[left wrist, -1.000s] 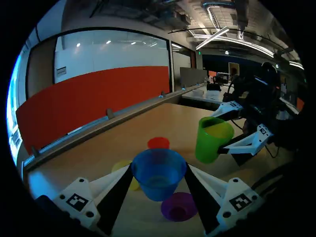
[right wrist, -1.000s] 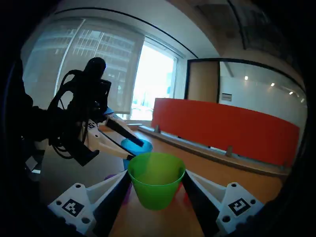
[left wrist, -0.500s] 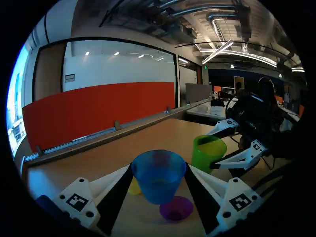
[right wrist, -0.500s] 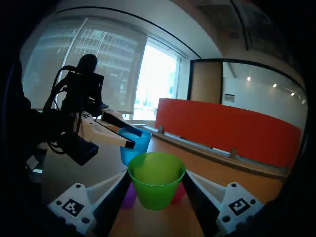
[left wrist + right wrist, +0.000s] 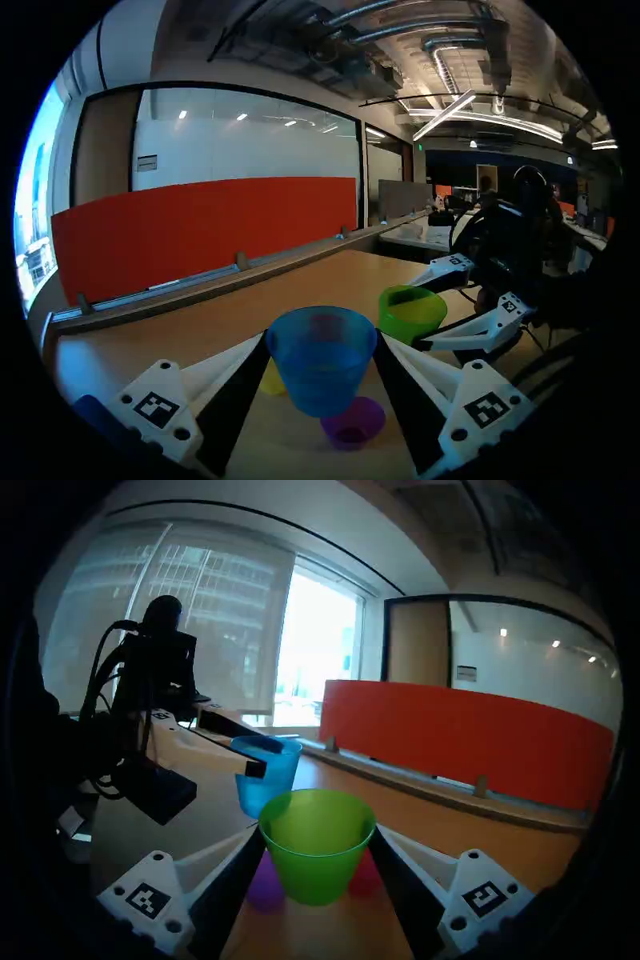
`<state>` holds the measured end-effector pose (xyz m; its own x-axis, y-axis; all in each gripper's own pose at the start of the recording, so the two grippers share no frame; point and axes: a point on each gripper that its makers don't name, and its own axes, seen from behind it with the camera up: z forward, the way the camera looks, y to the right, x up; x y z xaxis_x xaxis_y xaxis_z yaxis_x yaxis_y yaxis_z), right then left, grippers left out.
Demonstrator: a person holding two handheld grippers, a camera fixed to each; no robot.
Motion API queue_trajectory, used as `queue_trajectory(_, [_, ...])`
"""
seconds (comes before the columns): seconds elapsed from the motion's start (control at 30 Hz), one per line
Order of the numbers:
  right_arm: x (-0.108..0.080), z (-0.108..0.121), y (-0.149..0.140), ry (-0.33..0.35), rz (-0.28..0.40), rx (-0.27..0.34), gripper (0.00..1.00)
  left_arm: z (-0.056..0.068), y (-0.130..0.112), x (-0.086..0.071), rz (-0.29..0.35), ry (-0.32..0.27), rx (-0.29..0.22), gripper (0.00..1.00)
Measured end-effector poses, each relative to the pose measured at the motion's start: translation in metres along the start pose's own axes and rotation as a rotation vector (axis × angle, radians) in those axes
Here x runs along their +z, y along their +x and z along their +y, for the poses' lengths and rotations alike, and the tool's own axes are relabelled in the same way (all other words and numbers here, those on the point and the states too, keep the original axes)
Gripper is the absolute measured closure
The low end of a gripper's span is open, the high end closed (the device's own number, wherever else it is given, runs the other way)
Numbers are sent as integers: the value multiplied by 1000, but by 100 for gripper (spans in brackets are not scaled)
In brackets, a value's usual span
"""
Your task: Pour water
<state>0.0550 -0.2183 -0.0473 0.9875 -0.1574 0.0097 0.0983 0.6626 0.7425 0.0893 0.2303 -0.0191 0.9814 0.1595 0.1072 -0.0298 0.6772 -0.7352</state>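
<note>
Both tongs are clenched on cups: the left gripper [image 5: 320, 346] has its two fingers pressed against the sides of a blue cup [image 5: 321, 364], and the right gripper [image 5: 316, 836] clamps a green cup [image 5: 317, 846] in the same way. Each cup sits upright between its own fingers, mouth up, lifted clear of the wooden table [image 5: 320, 276]. In the left gripper view the green cup shows off to the right and a little farther away, carried between the other gripper's white fingers, its open mouth visible from above. In the right gripper view the blue cup hangs to the left and beyond the green one, near it but apart. Whether either cup has water in it cannot be told, as the insides are too dim. Three small cups rest on the table under the held ones: a purple cup [image 5: 352, 421] just below the blue cup, a yellow cup [image 5: 272, 380] behind the left finger, and a red cup [image 5: 364, 876] beside the green cup. An orange panel [image 5: 200, 224] runs along the far edge of the table, and a bright window [image 5: 316, 660] lies beyond.
</note>
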Motion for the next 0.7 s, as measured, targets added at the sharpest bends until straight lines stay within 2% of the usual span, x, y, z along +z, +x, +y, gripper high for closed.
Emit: queue_trajectory(0.7, [16,-17,10,28,31,41,9,-6,-3,-18,19,20,-10,12])
